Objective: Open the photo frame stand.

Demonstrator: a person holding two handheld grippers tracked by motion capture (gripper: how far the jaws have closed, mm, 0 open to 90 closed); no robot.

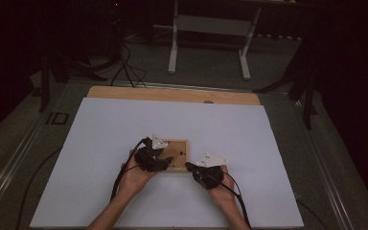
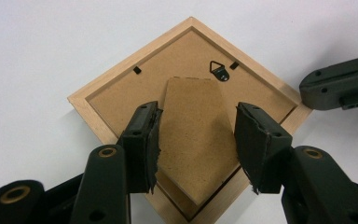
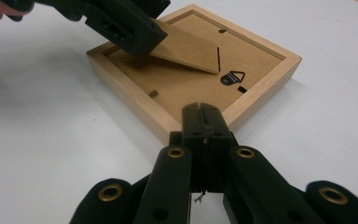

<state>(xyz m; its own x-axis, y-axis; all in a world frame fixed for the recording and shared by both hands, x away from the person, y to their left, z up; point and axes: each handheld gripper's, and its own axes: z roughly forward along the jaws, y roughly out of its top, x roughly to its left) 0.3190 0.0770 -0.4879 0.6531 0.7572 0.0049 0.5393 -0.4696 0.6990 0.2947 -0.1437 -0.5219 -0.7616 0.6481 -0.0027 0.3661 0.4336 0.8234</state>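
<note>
Working the back of a small wooden picture frame (image 1: 178, 155), by the look of it: frame lies face-down mid-table on the white sheet (image 1: 100, 158), w/ both grippers at its near side.

High view: left gripper (image 1: 154, 160) sits over frame's near-left part, right gripper (image 1: 191, 167) just off its near-right corner. Too small here to read either set of jaws.

Left gripper view: jaws stand wide, one each side of the cardboard easel stand (image 2: 193, 140) on the frame's backing. Pads look close to the stand's edges but I can't tell if they touch. Metal hanger (image 2: 220, 71) lies beyond the stand's far end. Right gripper's tip shows at frame's right corner.

Right gripper view: right jaws pressed fully together, nothing between them, tip at the frame's near rim (image 3: 242, 109) — probably bracing it, contact not certain. Stand (image 3: 191, 49) is tilted up off the backing at the end under the left gripper (image 3: 130, 28), which hides any grip.

Judgement: step = folding out or handling the stand while frame is steadied. Next move needs a steady brace from the right & a gentle pull, since thin card may bend or tear at its hinge.
</note>
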